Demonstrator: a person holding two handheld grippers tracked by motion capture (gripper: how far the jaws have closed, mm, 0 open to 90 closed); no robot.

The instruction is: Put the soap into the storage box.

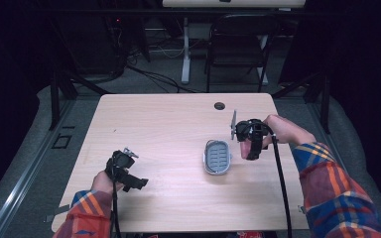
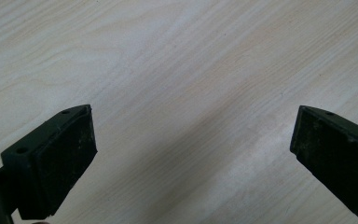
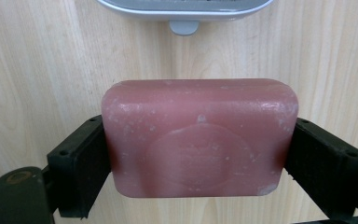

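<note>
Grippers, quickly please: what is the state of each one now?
Left gripper: open, jaws wide apart over the bare table, holding nothing.
Right gripper: shut on the pink soap bar, beside the grey soap dish.

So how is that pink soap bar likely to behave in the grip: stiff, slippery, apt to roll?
The soap bar probably stays stiff: its edges look undented between the right gripper pads. Its smooth, waxy face suggests it could slip. Being a flat, rounded block, it seems unlikely to roll if dropped near the soap dish.

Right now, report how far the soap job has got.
Done: the right hand-held gripper is clamped on the pink soap bar. In hand: it is held beside the grey soap dish. Left: placing it in the empty dish. The left hand-held gripper is open.
</note>
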